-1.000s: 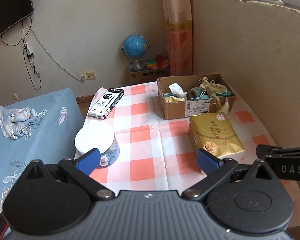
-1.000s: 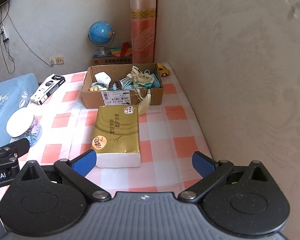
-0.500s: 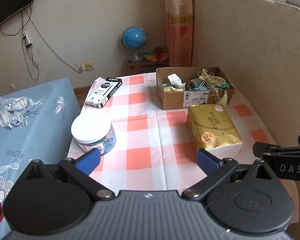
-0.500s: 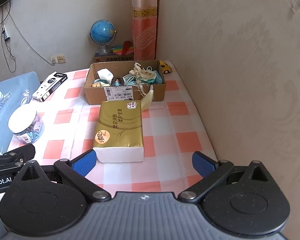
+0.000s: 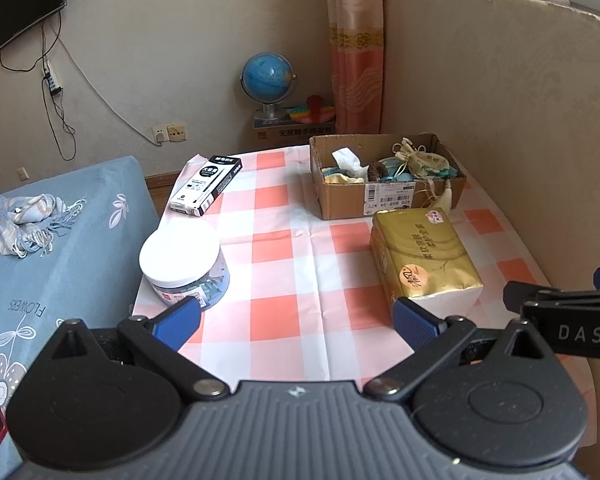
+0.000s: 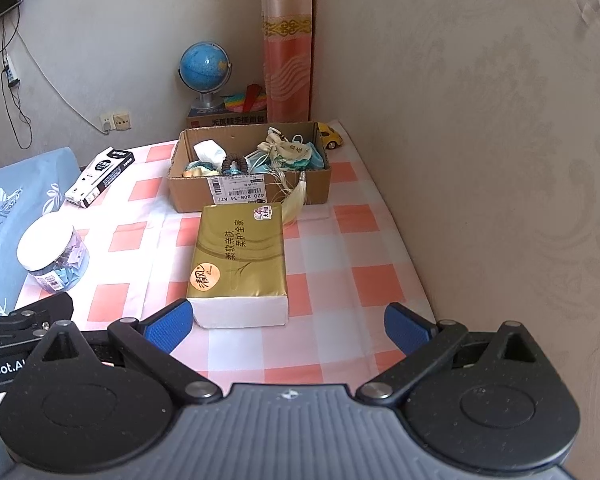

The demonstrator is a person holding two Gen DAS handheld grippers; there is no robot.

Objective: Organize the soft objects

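Observation:
A cardboard box [image 5: 340,196] [image 6: 188,196] at the far side of the checked table holds several soft items: a white tissue, a brown hair tie, cloth pouches and a pale tassel [image 6: 294,200] hanging over its front wall. A gold tissue pack [image 5: 424,256] [image 6: 238,260] lies in front of the box. My left gripper [image 5: 296,322] is open above the near table edge, holding nothing. My right gripper [image 6: 286,326] is open too, just short of the pack's near end.
A clear jar with a white lid [image 5: 182,266] [image 6: 54,258] stands at the table's left edge. A black-and-white box [image 5: 206,184] [image 6: 100,176] lies at the far left. A yellow toy car [image 6: 330,136] sits behind the carton. A bed with a scarf [image 5: 24,220] borders the left; a wall runs along the right.
Both grippers have drawn back and risen a little, so the table, pack and carton look slightly farther off. Both stay open; no object on the table has moved.

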